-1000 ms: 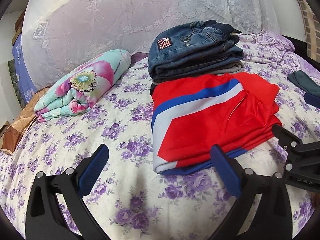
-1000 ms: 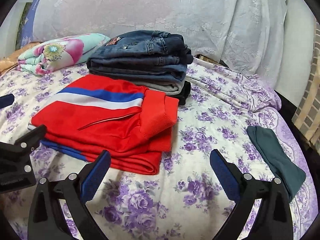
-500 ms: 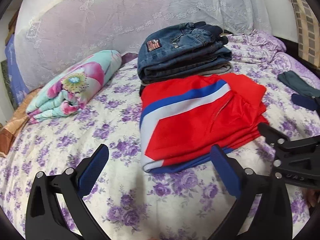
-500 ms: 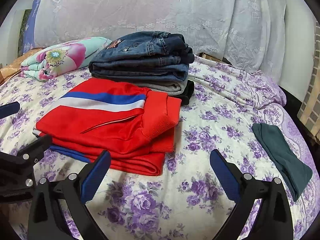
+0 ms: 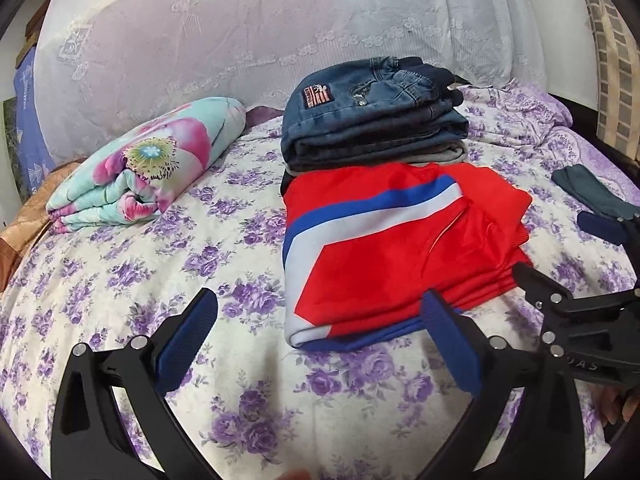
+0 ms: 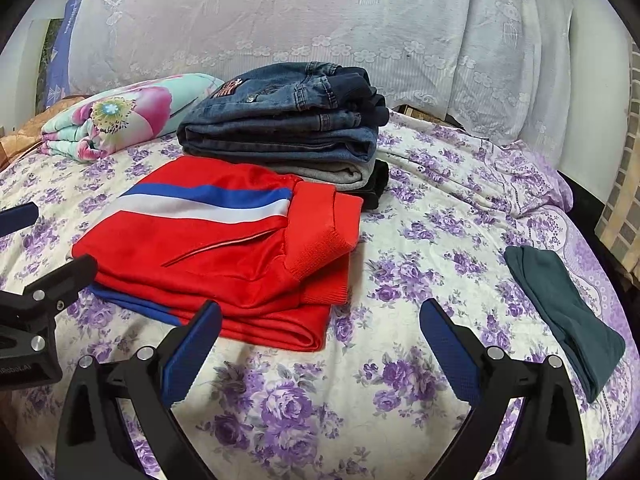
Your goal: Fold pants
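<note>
Red pants with a blue and white stripe point(image 5: 392, 240) lie folded flat on the flowered bedspread point(image 5: 160, 280), also in the right wrist view point(image 6: 224, 248). My left gripper point(image 5: 318, 320) is open and empty, just in front of the pants' left front corner. My right gripper point(image 6: 320, 328) is open and empty, in front of the pants' right front corner; its fingers point(image 5: 560, 308) show at the right of the left wrist view. Neither gripper touches the pants.
A stack of folded jeans point(image 5: 372, 120) sits behind the red pants, also in the right wrist view point(image 6: 288, 124). A rolled flowered blanket point(image 5: 148, 168) lies at the back left. A dark green cloth point(image 6: 568, 312) lies at the right. A white lace cover point(image 6: 320, 20) rises behind the bed.
Both grippers have drawn back a little from the folded red pants and stayed open. The pants have not moved.
</note>
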